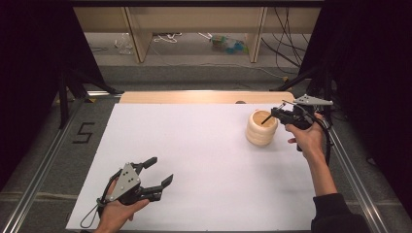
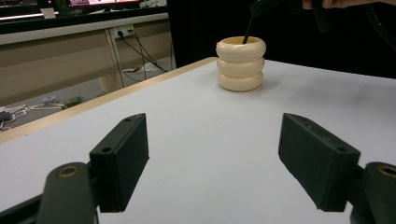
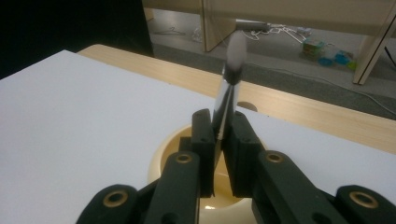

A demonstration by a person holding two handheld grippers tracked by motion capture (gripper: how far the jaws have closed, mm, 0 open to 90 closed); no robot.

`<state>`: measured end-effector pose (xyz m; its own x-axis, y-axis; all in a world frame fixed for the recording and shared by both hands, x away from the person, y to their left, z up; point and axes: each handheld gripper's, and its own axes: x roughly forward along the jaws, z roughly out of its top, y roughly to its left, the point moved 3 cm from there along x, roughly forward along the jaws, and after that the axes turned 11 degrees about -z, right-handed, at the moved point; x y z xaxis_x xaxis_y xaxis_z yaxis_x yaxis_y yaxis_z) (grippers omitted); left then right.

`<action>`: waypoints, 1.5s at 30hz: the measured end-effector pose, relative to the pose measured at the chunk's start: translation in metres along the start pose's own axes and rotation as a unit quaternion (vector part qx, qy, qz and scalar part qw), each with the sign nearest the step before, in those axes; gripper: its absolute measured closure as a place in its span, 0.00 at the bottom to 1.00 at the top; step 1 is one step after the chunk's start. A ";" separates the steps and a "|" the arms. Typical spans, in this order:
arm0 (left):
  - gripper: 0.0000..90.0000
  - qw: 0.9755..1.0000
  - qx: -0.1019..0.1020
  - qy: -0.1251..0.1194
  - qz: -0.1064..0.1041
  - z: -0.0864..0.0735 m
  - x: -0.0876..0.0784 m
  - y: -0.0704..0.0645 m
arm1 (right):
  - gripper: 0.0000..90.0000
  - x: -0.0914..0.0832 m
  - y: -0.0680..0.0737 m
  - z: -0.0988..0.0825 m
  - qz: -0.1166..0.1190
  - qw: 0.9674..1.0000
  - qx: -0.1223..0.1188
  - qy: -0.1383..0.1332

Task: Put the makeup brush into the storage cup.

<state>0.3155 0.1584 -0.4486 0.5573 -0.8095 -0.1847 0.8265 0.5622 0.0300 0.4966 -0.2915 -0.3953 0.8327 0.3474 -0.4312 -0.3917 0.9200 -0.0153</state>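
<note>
A cream cup (image 1: 261, 128) shaped like three stacked rings stands at the back right of the white table (image 1: 194, 160). My right gripper (image 1: 275, 114) hovers just over its rim, shut on a thin brush (image 1: 267, 119) whose dark lower end dips into the cup. In the right gripper view the jaws (image 3: 220, 128) clamp the brush's silver collar (image 3: 226, 100), its pale tuft pointing away, with the cup's rim (image 3: 161, 158) below. My left gripper (image 1: 162, 170) rests near the front left, open with nothing between its jaws (image 2: 215, 140). The cup (image 2: 241, 65) and brush (image 2: 246, 33) show far ahead.
A bare wooden strip (image 1: 204, 97) with a small hole (image 1: 239, 102) runs along the table's far edge. Metal rails (image 1: 43, 165) flank the table, and a "5" (image 1: 83, 132) is marked on the floor at left. Desk legs and cables (image 1: 167, 38) lie beyond.
</note>
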 end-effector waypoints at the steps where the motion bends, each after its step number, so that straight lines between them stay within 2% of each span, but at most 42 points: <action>1: 0.27 1.000 -0.001 -0.002 -0.001 0.000 0.000 0.000 | 0.93 0.000 0.000 0.000 0.000 1.000 0.002 0.007; 2: 0.27 1.000 -0.001 0.000 -0.001 0.000 0.000 0.000 | 0.93 0.001 0.000 -0.001 -0.001 1.000 -0.001 0.004; 3: 0.27 1.000 -0.001 0.004 0.001 0.000 -0.001 0.000 | 0.93 0.000 0.001 -0.001 0.003 1.000 0.004 0.012; 4: 0.27 1.000 0.000 0.003 0.000 0.000 0.000 0.000 | 0.93 0.001 0.000 -0.002 -0.005 1.000 -0.005 0.013; 7: 0.27 1.000 0.000 0.004 0.001 0.000 -0.001 0.000 | 0.93 0.004 0.002 -0.003 -0.001 1.000 -0.003 0.013; 9: 0.27 1.000 -0.001 -0.002 -0.002 0.000 0.001 0.000 | 0.93 0.004 0.002 -0.004 -0.006 1.000 -0.007 0.024; 10: 0.27 1.000 -0.002 0.003 0.001 0.000 0.000 -0.001 | 0.93 0.005 0.003 -0.004 -0.001 1.000 -0.007 0.019; 13: 0.27 1.000 -0.001 -0.002 -0.002 0.000 0.001 0.000 | 0.93 0.005 0.003 -0.005 0.003 1.000 -0.004 0.025; 14: 0.27 1.000 -0.001 -0.002 -0.002 0.000 0.000 0.000 | 0.93 0.006 0.003 -0.005 0.002 1.000 -0.006 0.020; 15: 0.27 1.000 -0.001 -0.002 -0.002 0.000 0.000 0.000 | 0.93 0.005 0.003 -0.005 -0.005 1.000 -0.009 0.027; 19: 0.27 1.000 -0.002 -0.001 -0.001 0.000 0.000 0.000 | 0.93 0.007 0.004 -0.006 0.002 1.000 -0.004 0.025; 32: 0.27 1.000 0.000 0.001 -0.001 0.000 0.000 0.000 | 0.93 0.009 0.004 -0.010 0.003 0.999 -0.007 0.034; 37: 0.27 1.000 0.000 0.001 -0.001 0.000 0.000 -0.001 | 0.93 0.009 0.003 -0.011 -0.002 0.999 -0.010 0.043; 38: 0.27 1.000 0.001 0.001 -0.001 0.000 0.000 -0.001 | 0.93 0.009 0.004 -0.012 0.001 0.999 -0.005 0.050; 39: 0.27 1.000 0.000 0.002 -0.001 0.000 -0.001 -0.001 | 0.92 0.010 0.004 -0.012 0.005 0.999 -0.002 0.044; 41: 0.27 1.000 0.000 0.001 -0.001 0.000 -0.001 -0.001 | 0.79 0.010 0.004 -0.011 0.001 0.999 -0.004 0.039; 43: 0.27 1.000 0.000 0.001 -0.001 0.000 -0.001 -0.001 | 0.68 0.008 0.003 -0.009 -0.021 0.999 0.005 0.040; 45: 0.27 1.000 0.001 0.002 -0.002 0.000 -0.001 -0.001 | 0.62 0.007 0.002 -0.007 -0.022 0.999 0.010 0.029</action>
<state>0.3147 0.1583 -0.4482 0.5545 -0.8106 -0.1883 0.8284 0.5592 0.0322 0.4991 -0.2884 -0.4043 0.8246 0.2962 -0.4819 -0.3475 0.9375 -0.0183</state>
